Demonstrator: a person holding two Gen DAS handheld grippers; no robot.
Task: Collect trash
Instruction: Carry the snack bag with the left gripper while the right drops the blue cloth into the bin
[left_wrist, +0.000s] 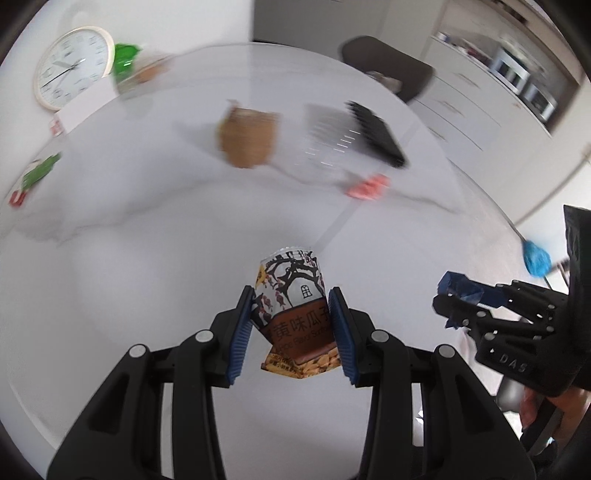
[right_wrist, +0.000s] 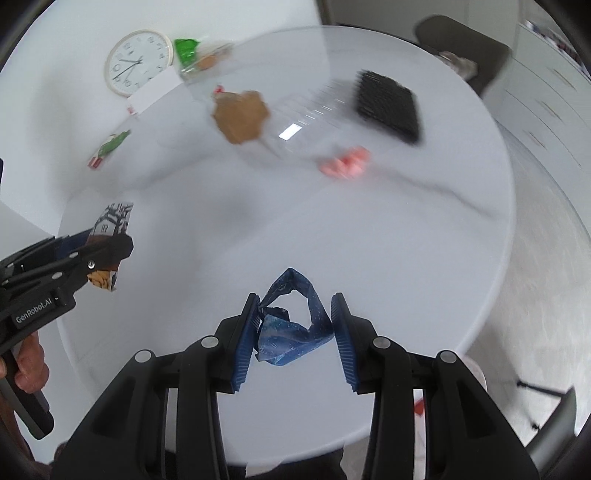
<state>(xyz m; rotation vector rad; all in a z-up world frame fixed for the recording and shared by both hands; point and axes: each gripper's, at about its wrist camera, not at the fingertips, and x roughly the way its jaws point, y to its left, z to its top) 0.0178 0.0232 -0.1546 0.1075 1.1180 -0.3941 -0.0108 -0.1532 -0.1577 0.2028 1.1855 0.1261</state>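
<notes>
My left gripper is shut on a seed snack packet with Chinese print, held above the white round table. It also shows at the left of the right wrist view. My right gripper is shut on a crumpled blue wrapper, also held over the table; it shows at the right of the left wrist view. More trash lies farther back: a brown paper piece, a pink wrapper, a clear plastic container and a green and red wrapper.
A wall clock, a white box and a green-topped bag are at the table's far left. A black tray lies at the far right. A dark chair stands beyond the table. The floor is to the right.
</notes>
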